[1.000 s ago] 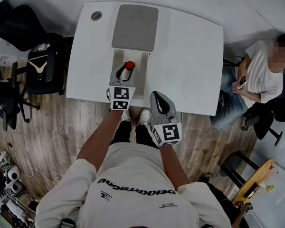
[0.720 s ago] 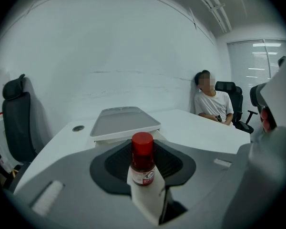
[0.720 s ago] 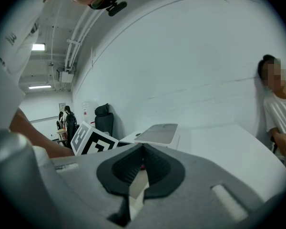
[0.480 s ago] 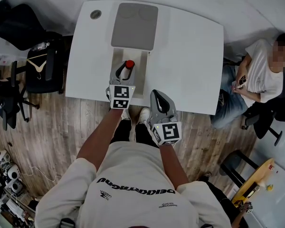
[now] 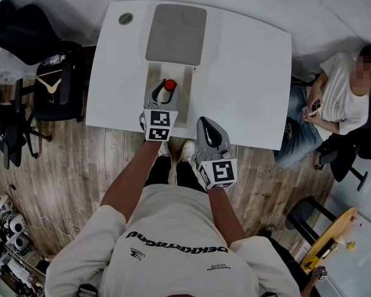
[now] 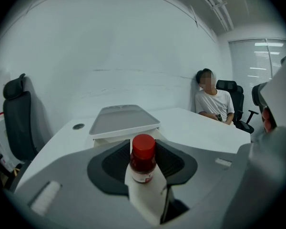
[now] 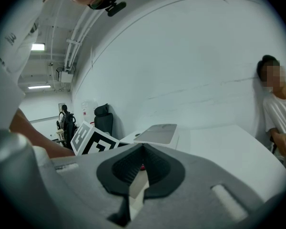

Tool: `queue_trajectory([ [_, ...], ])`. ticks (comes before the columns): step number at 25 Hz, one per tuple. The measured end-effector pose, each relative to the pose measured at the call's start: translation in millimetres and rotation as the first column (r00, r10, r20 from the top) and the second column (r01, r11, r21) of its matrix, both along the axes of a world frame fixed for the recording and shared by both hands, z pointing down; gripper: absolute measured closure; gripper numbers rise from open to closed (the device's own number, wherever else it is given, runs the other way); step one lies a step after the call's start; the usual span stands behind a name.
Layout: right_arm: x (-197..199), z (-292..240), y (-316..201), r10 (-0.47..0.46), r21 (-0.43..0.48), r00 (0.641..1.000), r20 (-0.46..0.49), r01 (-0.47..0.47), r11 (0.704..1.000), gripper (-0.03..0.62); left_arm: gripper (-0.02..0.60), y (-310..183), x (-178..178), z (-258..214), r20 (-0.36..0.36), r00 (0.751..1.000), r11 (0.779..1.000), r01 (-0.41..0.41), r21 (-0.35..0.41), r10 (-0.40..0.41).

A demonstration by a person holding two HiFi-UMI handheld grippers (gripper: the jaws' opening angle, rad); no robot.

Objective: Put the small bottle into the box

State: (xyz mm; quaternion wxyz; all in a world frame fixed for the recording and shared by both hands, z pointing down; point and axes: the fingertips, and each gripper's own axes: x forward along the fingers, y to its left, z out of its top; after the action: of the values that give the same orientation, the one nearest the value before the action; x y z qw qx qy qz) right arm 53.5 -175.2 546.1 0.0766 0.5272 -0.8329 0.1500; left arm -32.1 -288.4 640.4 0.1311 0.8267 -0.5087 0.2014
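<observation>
Small bottle standing upright inside box on surface, dead ahead between jaws of left tongs, the nearer pair. Jaws just been spreading, no longer pinching. Right tongs hanging back, pressed together, empty. Bottle sitting where it was earlier.

We count one small bottle, one box, one table, two grippers (left gripper, right gripper) and one seated person at the right edge.
</observation>
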Motion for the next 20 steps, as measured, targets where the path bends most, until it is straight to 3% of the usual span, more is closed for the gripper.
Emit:
queue_trajectory([
  [20, 3.1, -6.7, 3.4, 0.004, 0.013, 1.000, 0.002, -0.004, 1.000, 0.595, 0.400, 3.5, 2.1, -13.8, -0.003, 1.000, 1.000, 0.006, 0.024, -0.006],
])
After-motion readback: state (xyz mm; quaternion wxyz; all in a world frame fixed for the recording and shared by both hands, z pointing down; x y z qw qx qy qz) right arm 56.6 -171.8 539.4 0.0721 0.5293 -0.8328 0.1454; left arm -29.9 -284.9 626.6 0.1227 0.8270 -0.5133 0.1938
